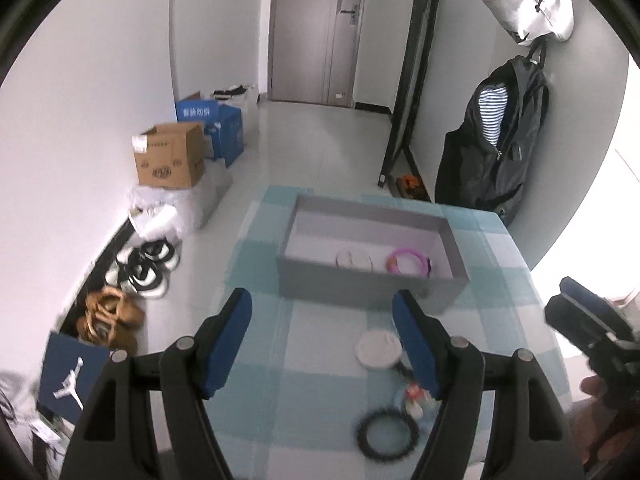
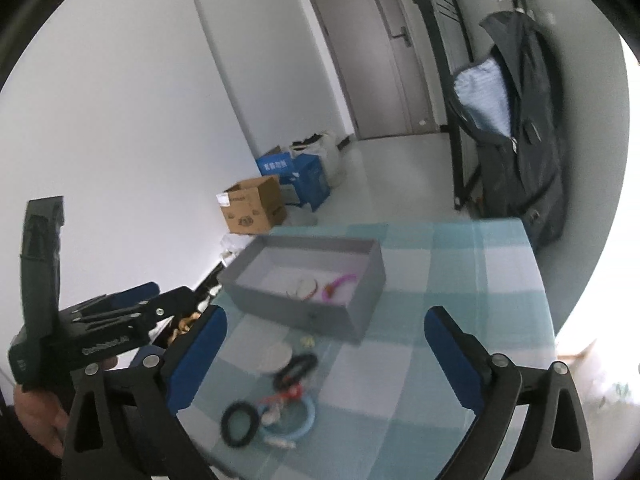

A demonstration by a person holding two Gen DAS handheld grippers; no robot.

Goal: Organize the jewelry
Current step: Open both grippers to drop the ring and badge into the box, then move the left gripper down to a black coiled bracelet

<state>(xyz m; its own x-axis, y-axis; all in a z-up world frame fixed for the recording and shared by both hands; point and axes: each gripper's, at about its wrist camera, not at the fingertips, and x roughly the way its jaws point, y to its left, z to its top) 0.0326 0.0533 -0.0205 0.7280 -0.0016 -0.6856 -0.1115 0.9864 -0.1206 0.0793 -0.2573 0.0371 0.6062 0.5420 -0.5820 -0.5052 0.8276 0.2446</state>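
A grey open box [image 1: 372,282] [image 2: 304,310] stands on the checked blue tablecloth [image 1: 320,400] [image 2: 432,280]. Inside it lie a white bracelet [image 1: 354,259] [image 2: 302,286] and a pink bracelet [image 1: 408,261] [image 2: 338,284]. In front of the box lie a white round piece [image 1: 378,349] [image 2: 276,356], a black beaded ring [image 1: 386,434] [image 2: 239,424], a light blue ring [image 2: 296,420] and small red pieces [image 2: 288,394]. My left gripper [image 1: 322,336] is open and empty above the table. My right gripper [image 2: 326,354] is open and empty above the loose jewelry.
Cardboard boxes [image 1: 170,156] and blue boxes [image 1: 216,120], shoes [image 1: 144,268] and bags line the left wall on the floor. A dark jacket [image 1: 496,140] hangs beyond the table's far right corner. The right gripper shows in the left wrist view's right edge [image 1: 588,320].
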